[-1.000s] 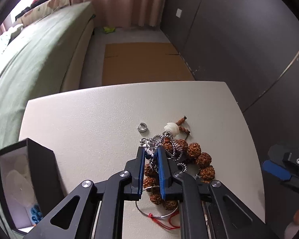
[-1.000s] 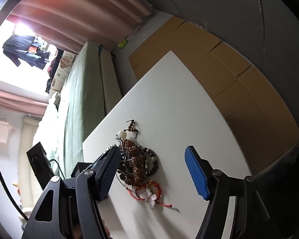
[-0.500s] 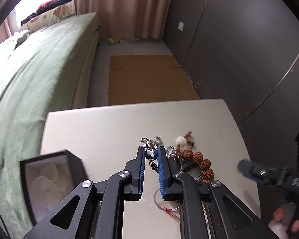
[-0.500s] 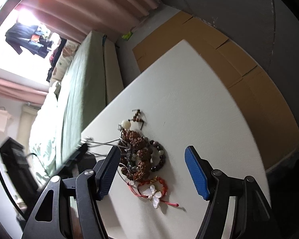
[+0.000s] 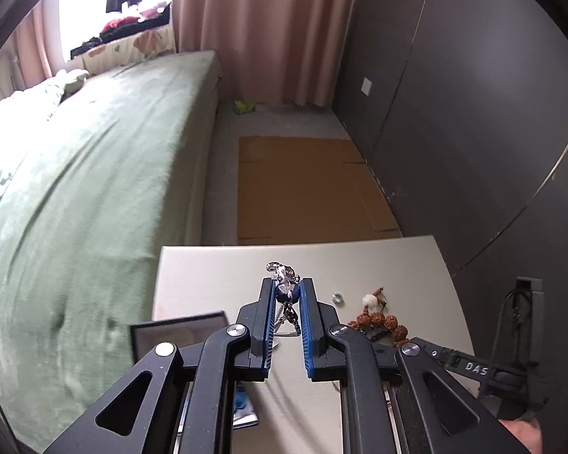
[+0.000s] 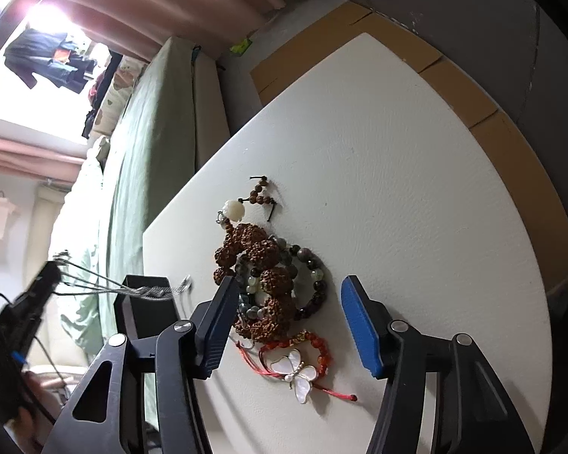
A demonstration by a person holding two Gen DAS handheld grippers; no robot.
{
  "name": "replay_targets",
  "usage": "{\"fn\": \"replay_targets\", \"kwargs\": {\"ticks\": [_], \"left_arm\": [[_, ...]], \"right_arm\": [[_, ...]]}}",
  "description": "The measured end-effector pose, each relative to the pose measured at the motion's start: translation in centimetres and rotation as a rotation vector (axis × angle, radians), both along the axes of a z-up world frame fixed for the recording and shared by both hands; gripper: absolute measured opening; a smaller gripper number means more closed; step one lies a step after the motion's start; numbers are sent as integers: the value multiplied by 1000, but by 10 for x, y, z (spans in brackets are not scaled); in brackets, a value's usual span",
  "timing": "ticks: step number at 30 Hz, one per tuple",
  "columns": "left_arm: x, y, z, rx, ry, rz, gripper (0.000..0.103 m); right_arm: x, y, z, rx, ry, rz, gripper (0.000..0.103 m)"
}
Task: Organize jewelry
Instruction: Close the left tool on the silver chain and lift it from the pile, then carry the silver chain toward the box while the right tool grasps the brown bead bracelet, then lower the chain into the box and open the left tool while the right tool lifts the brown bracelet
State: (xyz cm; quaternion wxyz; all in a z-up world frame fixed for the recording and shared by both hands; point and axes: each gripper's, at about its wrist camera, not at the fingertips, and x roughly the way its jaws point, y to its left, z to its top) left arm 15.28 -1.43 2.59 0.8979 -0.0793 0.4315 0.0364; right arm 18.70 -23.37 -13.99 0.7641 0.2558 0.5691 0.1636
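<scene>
The left gripper point(image 5: 288, 295) pinches a silver chain point(image 5: 284, 278) between its blue pads, the chain's beaded end poking past the fingertips and the rest hanging down between the fingers, clear of the white table point(image 5: 216, 276). The black jewelry box point(image 5: 178, 335) is the landmark: it sits at the table's bed-side edge, just below and to the left of the chain in the left wrist view, so the chain probably has to travel that way and down. In the right wrist view the chain stretches in a long slack line from the left gripper toward the box. The right gripper point(image 6: 284, 325), nearer the pile, has its jaws closing with nothing pressed yet; they straddle the brown bead bracelet point(image 6: 261, 261), which lies tangled with a dark glass-bead bracelet point(image 6: 314, 283). A red cord bracelet with a butterfly point(image 6: 299, 372) lies just beside the pile, away from the box.
</scene>
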Motion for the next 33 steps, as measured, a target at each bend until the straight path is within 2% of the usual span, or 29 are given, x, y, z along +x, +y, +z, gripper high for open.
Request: {"fn": "replay_targets", "kwargs": {"ticks": [2, 4, 6, 9, 13, 22, 33], "left_arm": [[-4, 5, 8, 7, -11, 5, 13], [-8, 9, 15, 8, -20, 14, 13], [-12, 15, 22, 11, -32, 29, 13], [-18, 21, 32, -7, -45, 37, 13], [-26, 27, 47, 6, -64, 45, 13], [-44, 40, 77, 18, -106, 62, 13], [-68, 49, 116, 25, -165, 59, 13]], "right_arm": [[1, 5, 0, -23, -5, 8, 57], [2, 10, -4, -47, 0, 16, 50], [4, 16, -7, -64, 2, 29, 31], [4, 27, -6, -108, -19, 67, 20], [1, 30, 4, -130, -69, 89, 20], [-21, 16, 51, 14, -204, 97, 20], [-48, 19, 86, 121, -314, 89, 20]]}}
